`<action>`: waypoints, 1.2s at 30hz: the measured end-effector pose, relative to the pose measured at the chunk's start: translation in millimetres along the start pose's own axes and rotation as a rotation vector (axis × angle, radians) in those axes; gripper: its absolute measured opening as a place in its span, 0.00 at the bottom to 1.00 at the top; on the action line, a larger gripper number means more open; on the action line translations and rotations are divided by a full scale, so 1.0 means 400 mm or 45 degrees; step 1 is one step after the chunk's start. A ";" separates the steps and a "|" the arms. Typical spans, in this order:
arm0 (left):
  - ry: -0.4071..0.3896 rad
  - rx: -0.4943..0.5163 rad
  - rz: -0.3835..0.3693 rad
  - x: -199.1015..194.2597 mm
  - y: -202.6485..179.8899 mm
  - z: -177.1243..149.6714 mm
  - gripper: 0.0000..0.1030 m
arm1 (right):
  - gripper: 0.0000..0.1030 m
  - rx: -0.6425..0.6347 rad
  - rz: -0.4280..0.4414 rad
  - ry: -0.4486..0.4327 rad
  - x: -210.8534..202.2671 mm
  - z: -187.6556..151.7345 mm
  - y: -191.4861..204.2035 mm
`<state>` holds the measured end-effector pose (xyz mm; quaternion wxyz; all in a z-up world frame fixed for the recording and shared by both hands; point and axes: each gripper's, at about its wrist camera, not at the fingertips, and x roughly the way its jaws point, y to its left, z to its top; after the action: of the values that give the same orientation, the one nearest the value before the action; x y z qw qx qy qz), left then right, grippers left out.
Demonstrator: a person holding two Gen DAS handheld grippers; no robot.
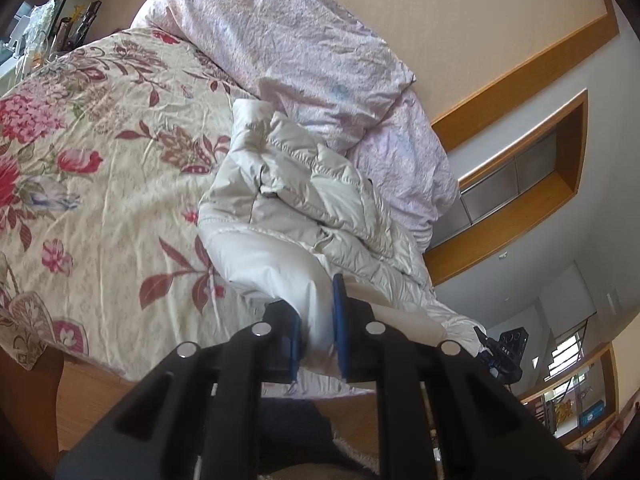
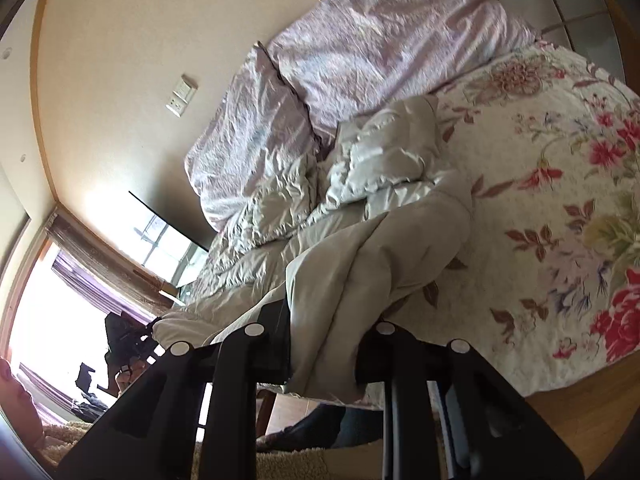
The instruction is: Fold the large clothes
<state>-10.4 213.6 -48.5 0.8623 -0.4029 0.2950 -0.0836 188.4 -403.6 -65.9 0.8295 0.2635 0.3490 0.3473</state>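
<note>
Cream walls with wooden trim [image 1: 516, 76] enclosed a bedroom, and a bed took up most of both views ahead of the grippers. Its floral bedspread [image 1: 92, 168] of red and pink blossoms on cream spread away to the left of the left gripper and to the right of the right one. Beyond the fingers, against the wall, a crumpled pale pink duvet [image 1: 304, 52] lay heaped at the far side of the bed. A wall switch plate [image 2: 182, 94] sat above it in the right wrist view, and a bright window [image 2: 60, 320] glared low at that view's left edge. Wooden flooring [image 2: 576, 416] and a shaggy rug [image 2: 288, 464] showed under the bed's near edge. Between the two grippers, stretching from their fingers toward the duvet, lay the pale cream puffer jacket [image 1: 296, 200], rumpled and quilted, its near hem lifted off the bedspread. The left gripper [image 1: 318, 320] pointed forward and somewhat down, its blue pads [image 1: 339, 308] clamped on a white bunch of the jacket's edge. The right gripper [image 2: 324, 340] was angled likewise, its black fingers closed around a thick fold of the same jacket that draped down between them. Each gripper appeared small and dark at the jacket's far corner in the other's view.
</note>
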 end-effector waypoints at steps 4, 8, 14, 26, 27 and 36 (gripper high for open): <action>-0.081 -0.011 -0.011 0.008 -0.018 0.063 0.13 | 0.20 -0.037 0.017 -0.126 0.007 0.041 0.024; -0.145 0.004 0.002 0.035 -0.038 0.135 0.13 | 0.20 -0.065 0.019 -0.234 0.015 0.080 0.036; -0.218 0.086 0.036 0.106 -0.089 0.261 0.12 | 0.20 -0.075 -0.020 -0.362 0.082 0.189 0.062; -0.314 0.183 0.156 0.301 -0.123 0.498 0.12 | 0.20 0.044 -0.162 -0.475 0.280 0.400 0.055; -0.316 0.188 0.166 0.319 -0.123 0.514 0.12 | 0.20 0.053 -0.179 -0.483 0.299 0.415 0.052; -0.325 0.158 0.239 0.483 -0.076 0.608 0.12 | 0.25 0.145 -0.418 -0.472 0.494 0.496 -0.007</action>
<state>289.5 276.7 10.5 0.9200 -0.3269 0.2137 0.0310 442.4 -293.8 -23.6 0.9085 0.3086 0.2481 0.1336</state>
